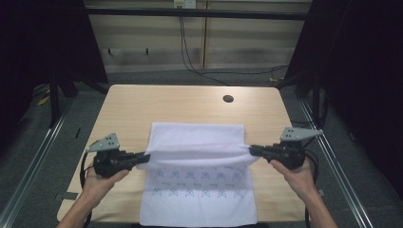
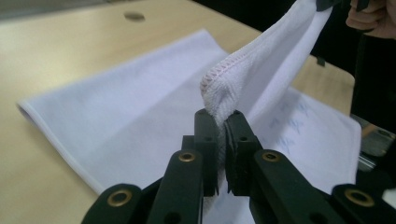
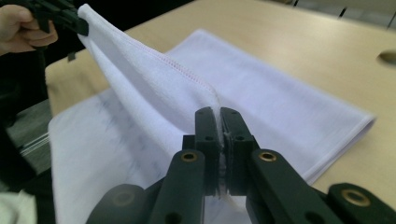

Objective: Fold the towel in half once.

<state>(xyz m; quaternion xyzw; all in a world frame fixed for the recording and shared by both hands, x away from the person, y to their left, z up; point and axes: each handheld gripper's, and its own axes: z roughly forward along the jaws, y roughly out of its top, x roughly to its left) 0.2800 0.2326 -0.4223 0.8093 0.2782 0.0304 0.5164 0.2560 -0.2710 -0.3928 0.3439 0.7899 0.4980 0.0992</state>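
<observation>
A white towel with a faint blue pattern lies on the wooden table, its near end hanging over the front edge. My left gripper is shut on the towel's left corner, and my right gripper is shut on its right corner. Between them the pinched edge is stretched above the table, folding back over the rest of the cloth. In the left gripper view the black jaws pinch the bunched hem of the towel. In the right gripper view the jaws clamp a thin edge of the towel.
A round cable hole sits in the table near its far right. Metal floor rails run along both sides of the table. Black cables hang down the back wall. Bare tabletop lies beyond the towel.
</observation>
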